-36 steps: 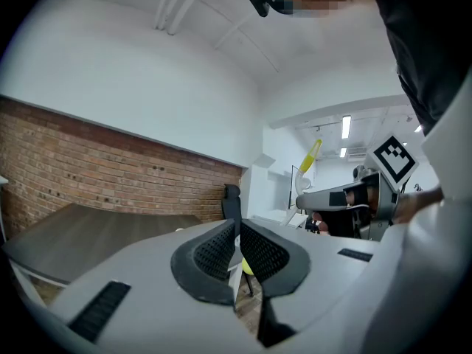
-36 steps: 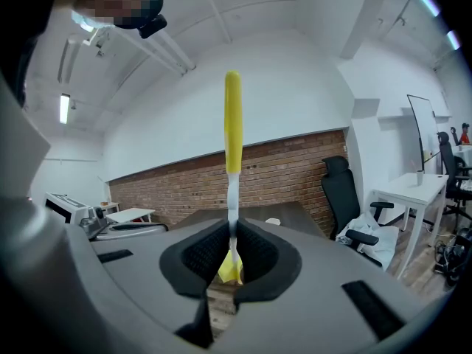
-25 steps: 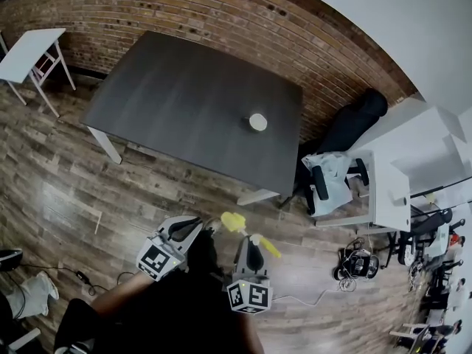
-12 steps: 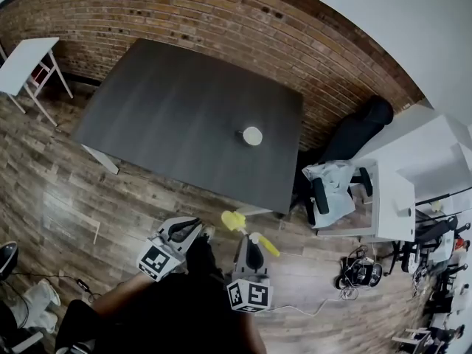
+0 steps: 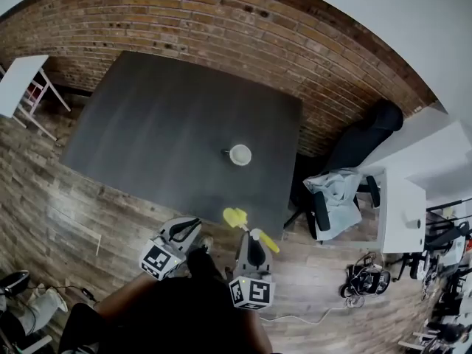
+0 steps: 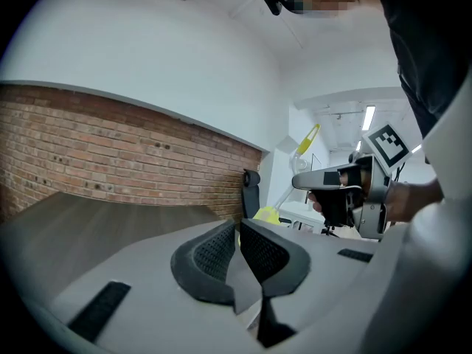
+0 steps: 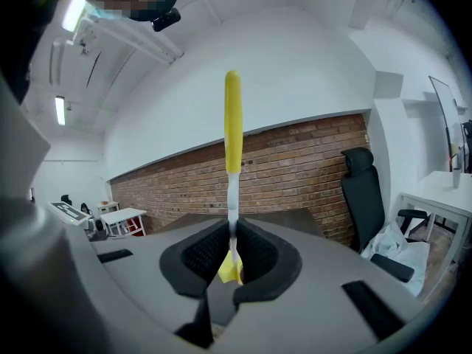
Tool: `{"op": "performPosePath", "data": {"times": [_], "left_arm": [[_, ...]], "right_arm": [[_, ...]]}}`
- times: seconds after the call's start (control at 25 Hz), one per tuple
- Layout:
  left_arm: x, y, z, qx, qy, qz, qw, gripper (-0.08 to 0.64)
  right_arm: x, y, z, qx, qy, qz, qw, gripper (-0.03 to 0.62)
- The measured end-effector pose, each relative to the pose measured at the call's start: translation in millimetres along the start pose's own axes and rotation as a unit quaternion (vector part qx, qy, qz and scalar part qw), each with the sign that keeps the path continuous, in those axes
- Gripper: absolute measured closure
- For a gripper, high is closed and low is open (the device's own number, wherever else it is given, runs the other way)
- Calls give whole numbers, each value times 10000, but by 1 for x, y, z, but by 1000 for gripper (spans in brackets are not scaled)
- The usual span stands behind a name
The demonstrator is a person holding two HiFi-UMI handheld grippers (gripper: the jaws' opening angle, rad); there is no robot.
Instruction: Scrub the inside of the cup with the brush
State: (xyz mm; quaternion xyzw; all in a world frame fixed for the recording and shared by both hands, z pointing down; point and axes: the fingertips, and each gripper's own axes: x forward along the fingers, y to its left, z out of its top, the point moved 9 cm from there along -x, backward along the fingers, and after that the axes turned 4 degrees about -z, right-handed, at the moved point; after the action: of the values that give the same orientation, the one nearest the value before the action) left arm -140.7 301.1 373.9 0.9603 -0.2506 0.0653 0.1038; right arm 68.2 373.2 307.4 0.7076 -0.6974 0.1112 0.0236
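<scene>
Pinching a yellow brush [image 5: 236, 217] in the right gripper [image 5: 253, 236] at lower centre, left gripper [image 5: 193, 226] pressed together, empty; cup [image 5: 240, 154] mid-frame on table [image 5: 147, 116].

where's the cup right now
In the head view the cup stands alone on the dark table, toward its right side, beyond the yellow brush.

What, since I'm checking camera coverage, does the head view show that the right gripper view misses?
Only the head view: the cup, standing upright on the table, well ahead of both grippers. Only the right gripper view: the right gripper seen close up, jaws shut on the thin stem of the brush, yellow handle pointing up, and the ceiling lights. Both: the brush, the brick wall, the dark table and the black chair.
</scene>
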Motion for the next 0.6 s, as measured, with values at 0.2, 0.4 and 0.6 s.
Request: {"op": "performPosePath", "data": {"times": [0.2, 0.4, 0.6], "left_arm": [[52, 19, 13, 8, -23, 46, 10000, 511], [78, 29, 14, 86, 0, 116, 9999, 511], [95, 41, 15, 136, 177, 135, 9997, 511]], "right_arm": [[51, -35, 11, -63, -7, 247, 9997, 543], [77, -56, 10, -49, 38, 259, 9996, 543], [95, -65, 12, 21, 165, 238, 9996, 543]]}}
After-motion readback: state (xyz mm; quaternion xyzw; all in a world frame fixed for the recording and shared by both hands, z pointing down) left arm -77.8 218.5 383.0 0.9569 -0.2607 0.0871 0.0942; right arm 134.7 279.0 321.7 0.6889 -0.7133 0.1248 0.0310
